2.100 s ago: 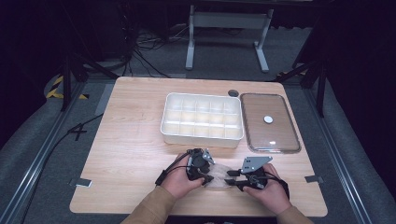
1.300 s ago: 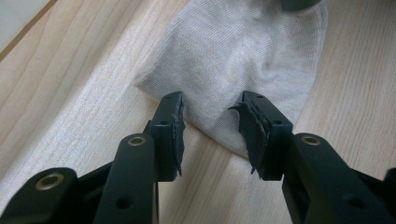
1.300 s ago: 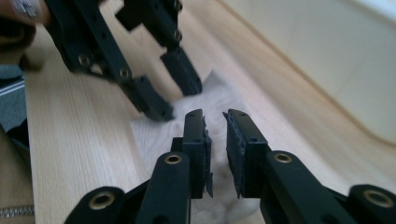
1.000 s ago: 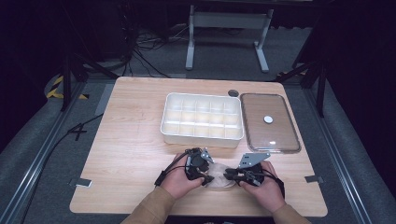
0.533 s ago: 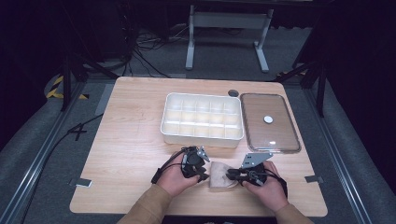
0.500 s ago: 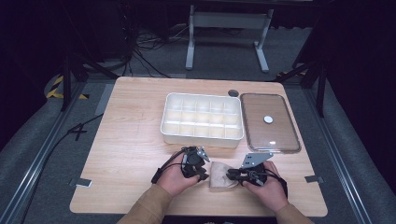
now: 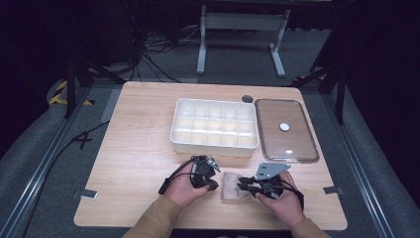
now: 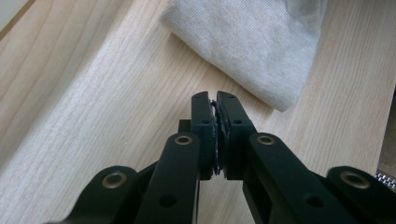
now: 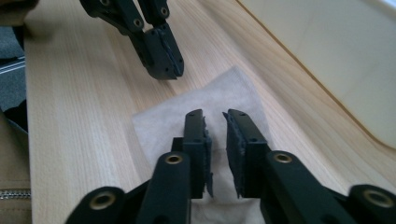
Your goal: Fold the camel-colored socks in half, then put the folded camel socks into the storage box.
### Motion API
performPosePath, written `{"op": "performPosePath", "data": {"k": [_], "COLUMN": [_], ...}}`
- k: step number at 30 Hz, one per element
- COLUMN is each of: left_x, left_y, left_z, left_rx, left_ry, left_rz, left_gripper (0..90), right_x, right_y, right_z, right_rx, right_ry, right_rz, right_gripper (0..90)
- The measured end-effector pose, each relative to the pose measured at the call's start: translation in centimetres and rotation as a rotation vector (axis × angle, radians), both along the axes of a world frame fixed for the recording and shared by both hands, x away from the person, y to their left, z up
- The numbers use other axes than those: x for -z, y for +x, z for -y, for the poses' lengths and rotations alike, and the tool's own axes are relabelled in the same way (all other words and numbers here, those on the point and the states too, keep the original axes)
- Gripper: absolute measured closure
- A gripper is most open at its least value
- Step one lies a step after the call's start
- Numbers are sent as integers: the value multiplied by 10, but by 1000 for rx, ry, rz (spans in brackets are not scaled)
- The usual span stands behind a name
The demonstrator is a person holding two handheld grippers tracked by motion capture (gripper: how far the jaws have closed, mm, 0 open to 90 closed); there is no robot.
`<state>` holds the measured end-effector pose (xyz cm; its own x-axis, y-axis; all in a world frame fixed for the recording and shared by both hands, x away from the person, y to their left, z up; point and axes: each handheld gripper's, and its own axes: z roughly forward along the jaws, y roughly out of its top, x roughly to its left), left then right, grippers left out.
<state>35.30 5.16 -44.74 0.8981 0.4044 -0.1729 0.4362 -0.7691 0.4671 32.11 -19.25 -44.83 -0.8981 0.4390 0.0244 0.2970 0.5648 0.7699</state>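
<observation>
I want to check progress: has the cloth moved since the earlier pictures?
Cannot tell: the cloth lies in front of the tray as before, but looks more bunched.

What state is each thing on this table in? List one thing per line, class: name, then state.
Left gripper: shut on nothing, beside the cloth; jaws have just been closing.
Right gripper: jaws a little apart over the cloth.
Cloth: folded, lying flat on the table.
Divided tray: uncovered, compartments look empty.
Clear lid: off, lying flat beside the tray.
</observation>
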Motion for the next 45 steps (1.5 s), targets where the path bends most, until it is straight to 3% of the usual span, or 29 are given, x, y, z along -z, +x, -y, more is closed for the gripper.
{"op": "performPosePath", "data": {"k": [3,8,11,23,35,45], "left_x": [0,-1,1,6,7,8], "left_y": [0,-1,-1,-1,-3,1], "left_z": [-2,-2,-2,10,23,29], "left_rx": [-4,-2,-9,23,58,89], "left_ry": [7,30,22,33,18,-22], "left_rz": [-1,5,17,18,18,36], "left_gripper": [873,867,857,829,791,724], "right_x": [1,11,17,21,22,24], "right_y": [-1,4,7,9,9,7], "right_z": [-2,-5,-6,2,2,3], "right_rx": [-12,-16,-11,-26,-24,-15], "right_ry": [1,-43,-66,-45,-42,-22], "right_rz": [5,-26,-46,-95,-87,-77], "right_gripper": [888,894,895,898,898,898]}}
